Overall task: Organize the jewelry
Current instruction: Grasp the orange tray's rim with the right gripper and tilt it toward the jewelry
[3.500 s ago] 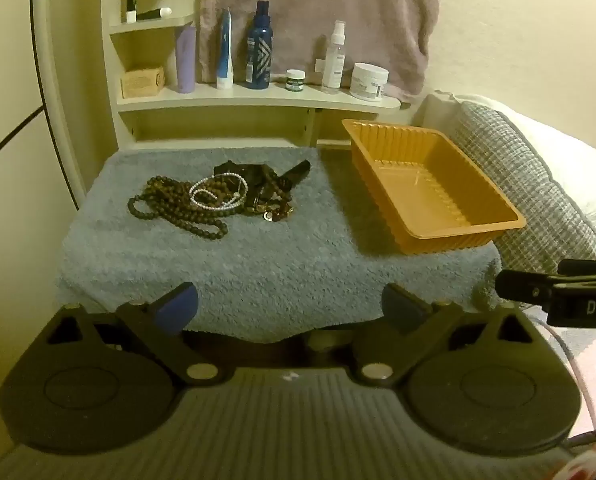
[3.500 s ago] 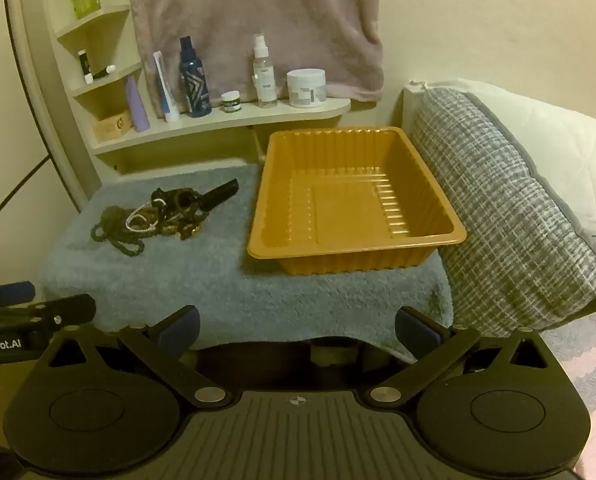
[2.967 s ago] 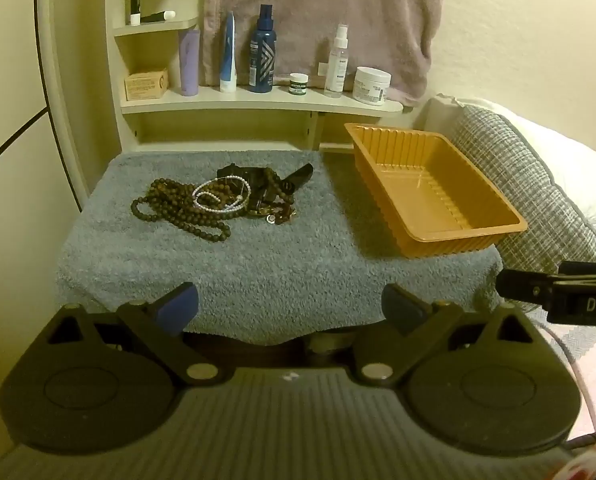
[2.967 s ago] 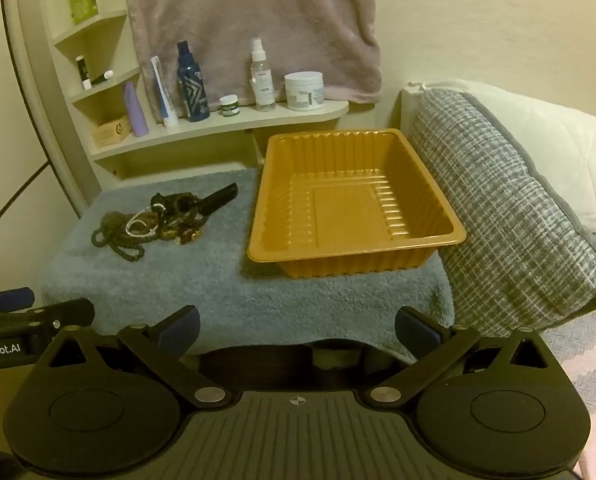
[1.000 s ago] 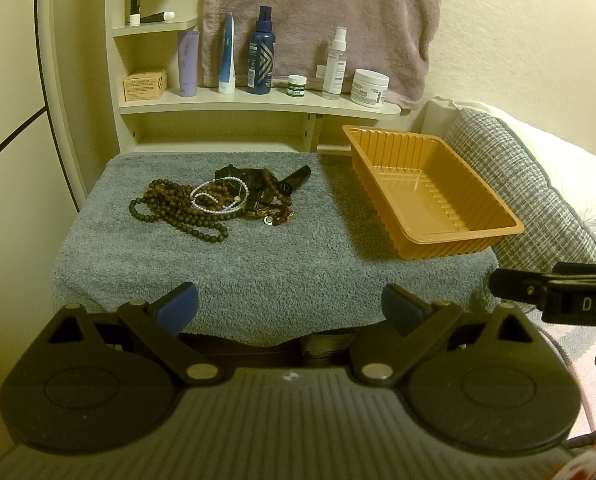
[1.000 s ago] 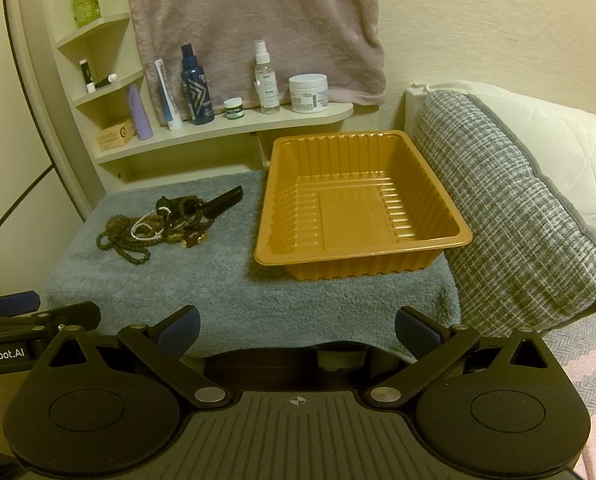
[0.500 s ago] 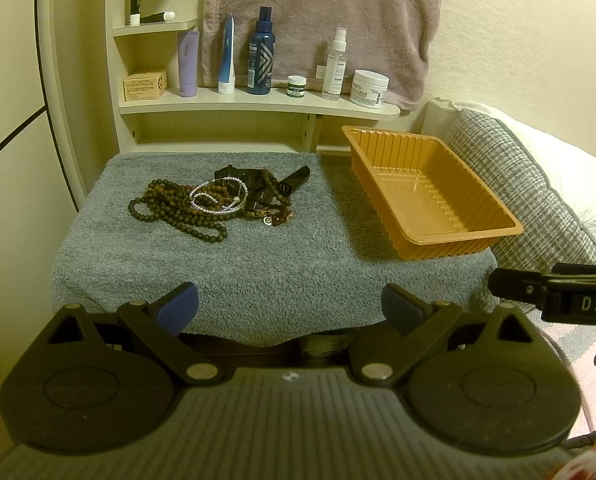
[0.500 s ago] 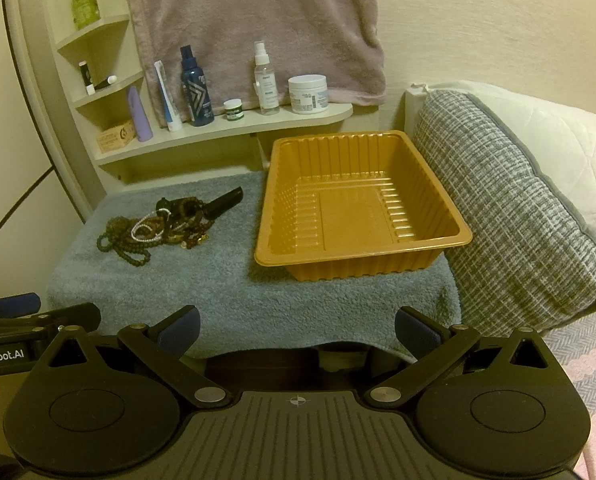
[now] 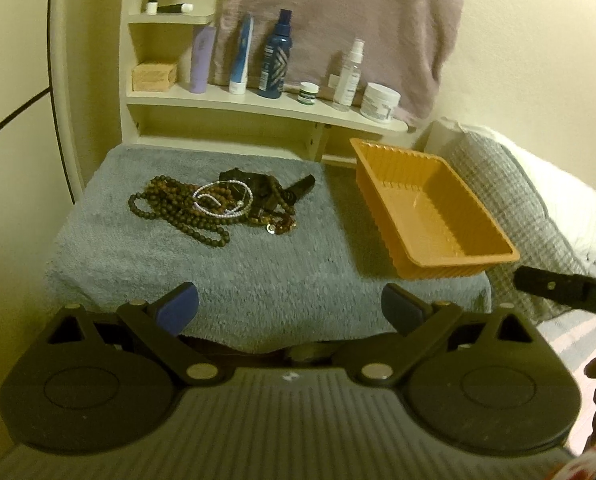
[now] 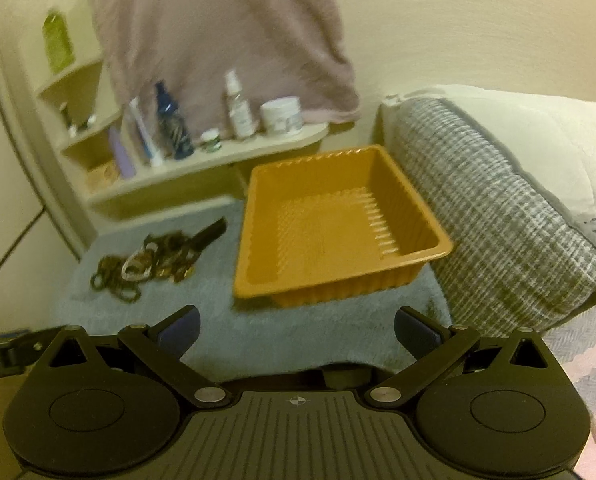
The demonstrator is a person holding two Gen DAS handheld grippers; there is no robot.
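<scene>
A tangled pile of jewelry [image 9: 218, 204] lies on the grey towel [image 9: 258, 280]: dark wooden bead strands, a white pearl bracelet [image 9: 222, 200] and a black strap. The pile also shows in the right wrist view [image 10: 150, 264], blurred. An empty orange tray [image 9: 430, 216] sits on the towel's right side, also in the right wrist view [image 10: 334, 224]. My left gripper [image 9: 290, 308] is open and empty before the towel's near edge. My right gripper [image 10: 296, 330] is open and empty, in front of the tray.
A shelf [image 9: 258, 104] behind the towel holds several bottles and jars. A pink towel [image 9: 338, 20] hangs on the wall. A checked pillow [image 10: 498, 208] lies right of the tray. The right gripper's body [image 9: 566, 294] shows at the left view's right edge.
The right gripper has swung and tilted, blurring its view; the tray now sits more to the centre. The left gripper has moved slightly closer to the towel. Both stay open.
</scene>
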